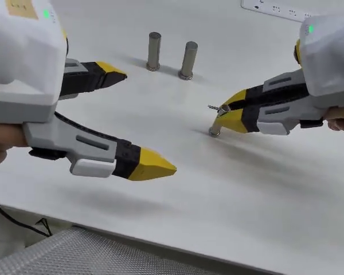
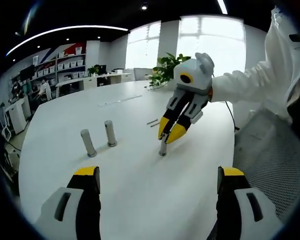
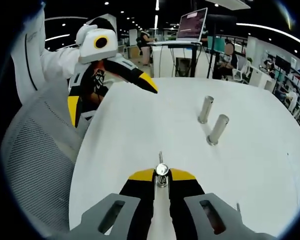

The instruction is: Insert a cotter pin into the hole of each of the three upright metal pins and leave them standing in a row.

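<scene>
My right gripper (image 1: 228,112) is shut on a cotter pin (image 1: 213,107). The cotter pin's thin stem passes through the top of a small upright metal pin (image 1: 216,129) and sticks out on the far side. In the right gripper view, that pin (image 3: 162,171) sits right at the yellow jaw tips of the right gripper (image 3: 162,176). Two more metal pins (image 1: 153,51) (image 1: 188,60) stand side by side farther back. My left gripper (image 1: 142,119) hovers wide open and holds nothing, to the left of the third pin. From the left gripper (image 2: 159,176), the held pin (image 2: 163,148) and the right gripper (image 2: 172,134) lie ahead.
Loose cotter pins (image 2: 152,122) lie on the white table (image 1: 264,195) beyond the right gripper. A power strip (image 1: 275,9) sits at the far edge. A mesh chair (image 1: 86,252) is just below the table's near edge.
</scene>
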